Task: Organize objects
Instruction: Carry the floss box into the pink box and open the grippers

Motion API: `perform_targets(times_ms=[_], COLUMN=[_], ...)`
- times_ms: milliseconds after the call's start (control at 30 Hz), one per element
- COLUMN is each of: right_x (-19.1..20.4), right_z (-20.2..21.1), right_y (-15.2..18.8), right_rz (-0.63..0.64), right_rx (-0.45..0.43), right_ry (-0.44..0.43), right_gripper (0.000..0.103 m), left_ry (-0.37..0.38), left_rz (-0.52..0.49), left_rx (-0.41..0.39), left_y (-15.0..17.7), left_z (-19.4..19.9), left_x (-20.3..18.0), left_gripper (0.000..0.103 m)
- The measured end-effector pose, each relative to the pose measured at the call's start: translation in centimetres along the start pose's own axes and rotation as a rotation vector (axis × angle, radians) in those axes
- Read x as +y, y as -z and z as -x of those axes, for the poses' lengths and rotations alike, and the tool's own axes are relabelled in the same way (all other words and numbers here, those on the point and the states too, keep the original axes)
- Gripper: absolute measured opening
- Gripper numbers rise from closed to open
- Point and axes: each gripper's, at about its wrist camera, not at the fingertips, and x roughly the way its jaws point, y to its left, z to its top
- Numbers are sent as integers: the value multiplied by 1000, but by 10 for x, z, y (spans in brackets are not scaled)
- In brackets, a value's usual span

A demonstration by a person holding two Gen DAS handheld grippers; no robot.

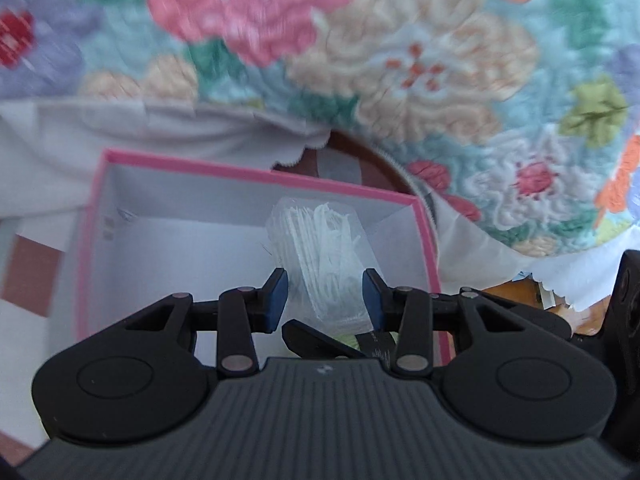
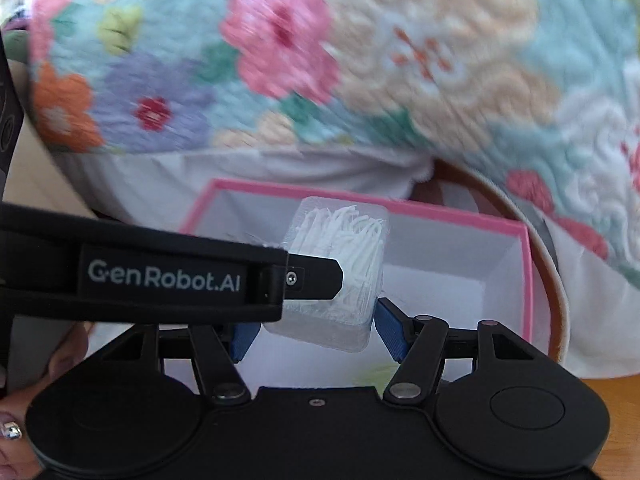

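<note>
A clear plastic box of white floss picks (image 1: pixel 320 256) (image 2: pixel 340 276) hangs over the open pink-rimmed white box (image 1: pixel 256 172) (image 2: pixel 440 212). My left gripper (image 1: pixel 325 298) has its blue pads on both sides of the clear box, shut on it. In the right wrist view the left gripper's black finger (image 2: pixel 312 278) reaches in from the left onto the clear box. My right gripper (image 2: pixel 316 330) sits just below the clear box with its blue pads spread wider than it, open.
A floral quilt (image 1: pixel 400 60) (image 2: pixel 360 60) over a white sheet rises behind the pink box. A round wooden edge (image 2: pixel 556 300) curves on the right. A black item (image 1: pixel 316 340) and something yellow-green lie in the box near my left gripper.
</note>
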Motion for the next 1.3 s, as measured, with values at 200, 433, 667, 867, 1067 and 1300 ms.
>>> perform_targets(times_ms=[200, 433, 667, 867, 1067, 1300], right_x=[-34, -49, -47, -42, -34, -48], right_z=[-43, -67, -83, -80, -40, -20], right_y=[2, 4, 6, 7, 13, 19], right_rz=[-48, -19, 26, 67, 141, 149], right_rx=[70, 148, 202, 206, 94, 59], right_ry=[67, 55, 56, 56, 65, 119], right_gripper=[67, 67, 68, 69, 65, 54], left_ry=[-9, 20, 11, 17, 36, 76], left_rz=[-7, 69, 100, 123, 134, 130], left_rx=[104, 166, 193, 205, 210, 233], left_y=[-13, -9, 0, 7, 12, 22], left_z=[-68, -100, -113, -120, -129, -143], left_x=[-7, 9, 14, 19, 14, -10], left_gripper=[39, 39, 37, 37, 35, 30])
